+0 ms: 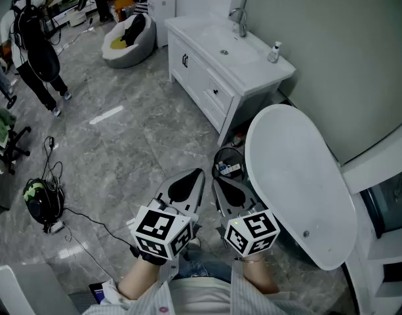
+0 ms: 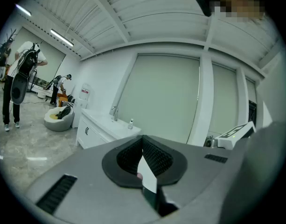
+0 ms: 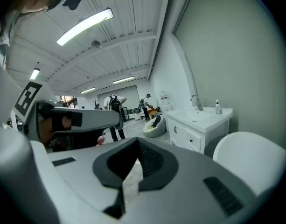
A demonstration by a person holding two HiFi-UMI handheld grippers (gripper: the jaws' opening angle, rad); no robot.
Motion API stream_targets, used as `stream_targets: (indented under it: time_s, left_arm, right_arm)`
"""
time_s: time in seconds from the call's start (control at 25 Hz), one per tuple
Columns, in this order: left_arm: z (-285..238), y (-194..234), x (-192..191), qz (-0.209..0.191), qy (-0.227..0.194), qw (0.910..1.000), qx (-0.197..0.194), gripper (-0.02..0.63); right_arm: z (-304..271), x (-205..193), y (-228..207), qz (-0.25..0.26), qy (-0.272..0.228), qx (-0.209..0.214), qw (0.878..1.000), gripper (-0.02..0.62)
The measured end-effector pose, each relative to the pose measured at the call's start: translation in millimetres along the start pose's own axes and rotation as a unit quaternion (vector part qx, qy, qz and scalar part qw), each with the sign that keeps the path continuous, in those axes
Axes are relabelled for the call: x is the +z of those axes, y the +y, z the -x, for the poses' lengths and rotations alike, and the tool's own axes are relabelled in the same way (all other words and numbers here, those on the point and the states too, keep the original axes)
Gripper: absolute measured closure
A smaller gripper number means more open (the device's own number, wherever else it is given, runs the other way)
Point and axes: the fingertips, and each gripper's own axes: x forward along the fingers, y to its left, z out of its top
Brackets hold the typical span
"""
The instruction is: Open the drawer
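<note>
A white vanity cabinet [image 1: 207, 77] with a sink stands against the wall ahead, well beyond both grippers. Its drawer [image 1: 220, 96] with a small black handle is closed. In the left gripper view the vanity [image 2: 94, 130] is far off at the left; in the right gripper view the same vanity [image 3: 198, 127] is at the right. My left gripper [image 1: 199, 174] and right gripper [image 1: 216, 182] hang side by side over the floor, close to my body. Both are shut, with nothing between their jaws. The left gripper [image 2: 143, 141] and the right gripper [image 3: 137, 146] both point almost level.
A white oval tabletop [image 1: 299, 182] stands close on the right. A soap bottle [image 1: 274, 51] and a faucet [image 1: 240, 20] sit on the vanity. A beanbag [image 1: 127, 39] lies beyond it. People [image 1: 37, 51] stand far left. Cables and a headset [image 1: 40, 199] lie on the floor.
</note>
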Motion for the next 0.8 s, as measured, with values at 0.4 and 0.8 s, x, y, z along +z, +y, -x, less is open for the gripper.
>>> stream_targets:
  time_s: [0.4,0.8]
  left_arm:
    - [6.8,-11.3,-7.4,-0.005,-0.006,0.9999,0.014,0.591]
    - [2.7,20.2,-11.9,0.009,-0.01,0.9992,0.039,0.591]
  right_arm:
    - [15.4,-2.2,-0.9,-0.001,-0.01,0.009,1.0,0.586]
    - [-15.9,-15.9,-3.8,-0.017,0.012,0.028,0.999,0.586]
